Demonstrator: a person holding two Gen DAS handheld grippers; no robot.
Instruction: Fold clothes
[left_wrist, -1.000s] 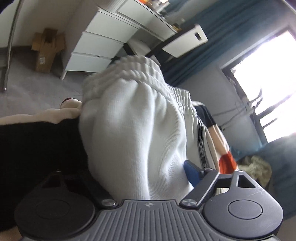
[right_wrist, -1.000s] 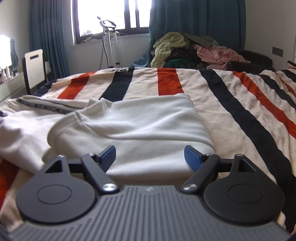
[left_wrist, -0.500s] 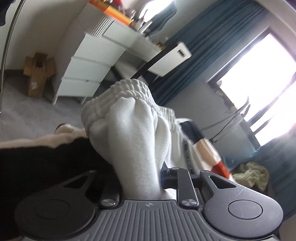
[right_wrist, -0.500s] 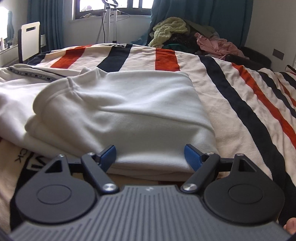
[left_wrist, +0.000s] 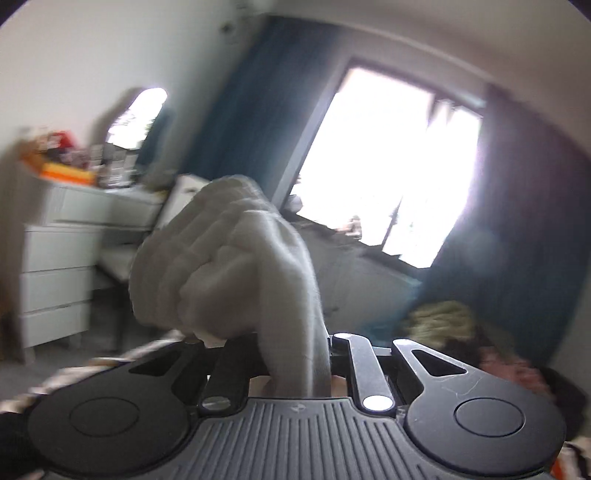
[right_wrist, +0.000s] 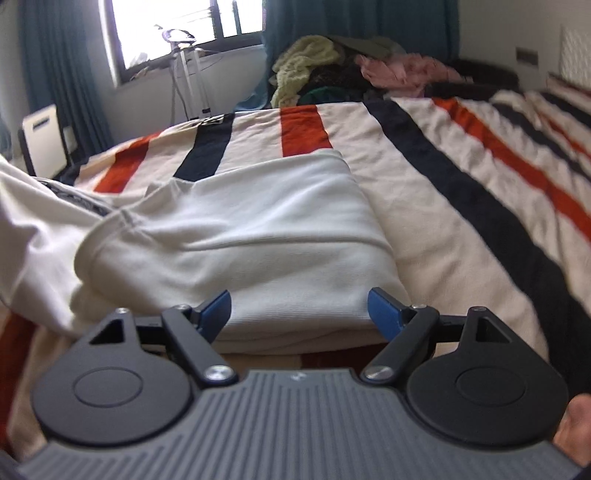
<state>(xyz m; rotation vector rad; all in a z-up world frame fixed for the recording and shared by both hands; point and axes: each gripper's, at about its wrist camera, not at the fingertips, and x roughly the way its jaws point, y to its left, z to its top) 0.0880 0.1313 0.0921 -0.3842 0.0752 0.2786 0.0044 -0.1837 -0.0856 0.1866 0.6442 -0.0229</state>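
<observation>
Left claw (left_wrist: 291, 354) is clamping the bunched waistband (left_wrist: 221, 258) of the white garment, its jaws having just been closing on it. Right claw (right_wrist: 299, 310) is hanging spread and empty at the near edge of the folded part (right_wrist: 266, 229) on the bed (right_wrist: 461, 206); cloth is running far-left from it, so the right claw is nearer.

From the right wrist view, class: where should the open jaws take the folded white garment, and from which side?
Grip the folded white garment at its near edge, coming in low and straight ahead from the right gripper. That edge lies flat, stacked and squarely facing the open jaws.
</observation>
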